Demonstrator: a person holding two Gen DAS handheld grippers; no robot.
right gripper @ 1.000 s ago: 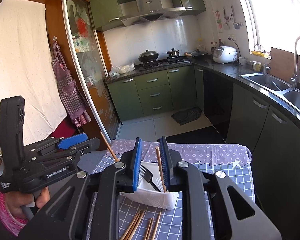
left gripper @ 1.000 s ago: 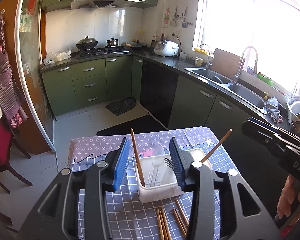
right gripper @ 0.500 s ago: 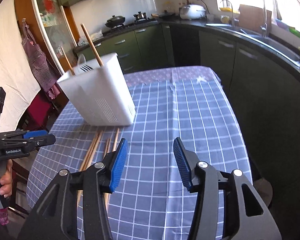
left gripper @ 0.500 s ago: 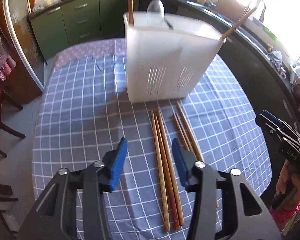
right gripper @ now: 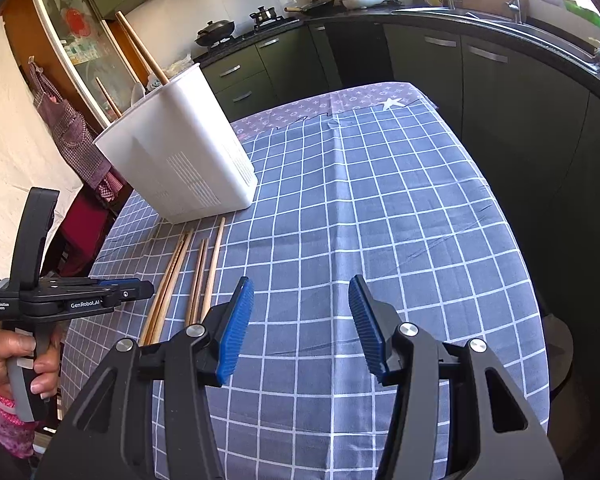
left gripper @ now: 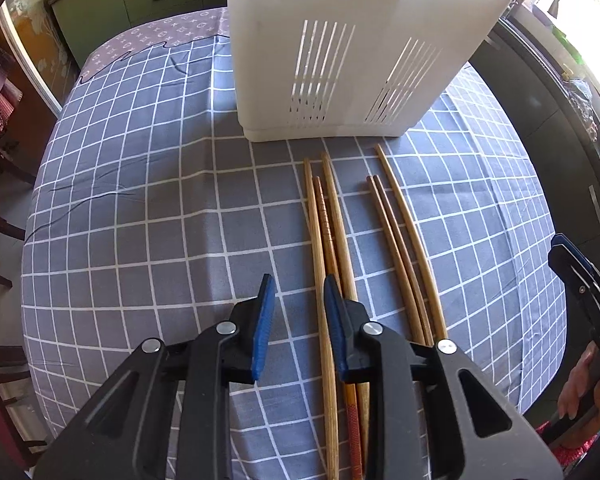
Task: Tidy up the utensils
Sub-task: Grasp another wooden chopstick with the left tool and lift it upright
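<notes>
I have six chopsticks [left gripper: 332,232] lying flat on the table [left gripper: 140,208], in two loose groups just in front of the white holder [left gripper: 340,48], which already carries a few sticks and a spoon. They look like light, stiff, smooth wood, so I expect them to roll or skate on the cloth and to pivot if taken near a tip; I would pinch one near its middle or slightly toward the thick end. My left gripper [left gripper: 298,312] points steeply down over the leftmost sticks, its jaws have just been closing and stand narrow, with one stick showing in the gap but no pad pressing on it yet. My right gripper [right gripper: 300,312] hangs over bare cloth to the right of the sticks, jaws released and holding nothing.
</notes>
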